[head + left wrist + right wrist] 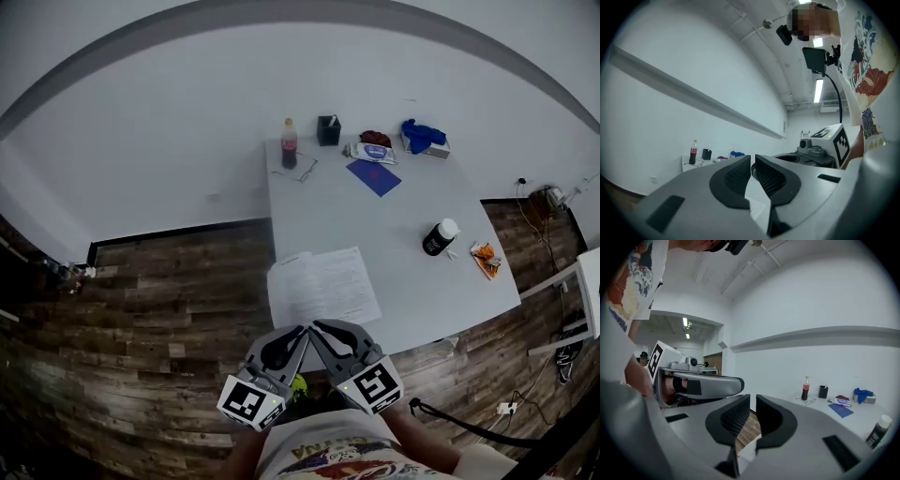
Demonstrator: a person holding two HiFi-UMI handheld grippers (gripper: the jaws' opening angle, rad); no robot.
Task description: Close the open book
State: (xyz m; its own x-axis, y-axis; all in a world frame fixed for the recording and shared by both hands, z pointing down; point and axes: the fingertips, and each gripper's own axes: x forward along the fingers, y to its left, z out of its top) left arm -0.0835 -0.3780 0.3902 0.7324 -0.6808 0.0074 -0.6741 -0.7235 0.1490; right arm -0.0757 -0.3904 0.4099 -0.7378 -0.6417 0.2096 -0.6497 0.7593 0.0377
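An open book (323, 286) lies flat with white printed pages at the near left corner of the white table (412, 211). Both grippers hover just short of the book's near edge, and their tips almost meet. My left gripper (298, 335) comes in from the lower left, its jaws shut with nothing between them (753, 159). My right gripper (321, 329) comes in from the lower right, its jaws also shut and empty (753, 399). In the left gripper view a strip of the book's page (755, 202) shows below the jaws.
Far across the table stand a cola bottle (289, 143), glasses (298, 170), a black cup (328, 129), a blue notebook (373, 175) and a blue cloth (424, 135). A black jar with a white lid (439, 236) and an orange wrapper (485, 260) sit at the right. Wooden floor (169, 300) lies to the left.
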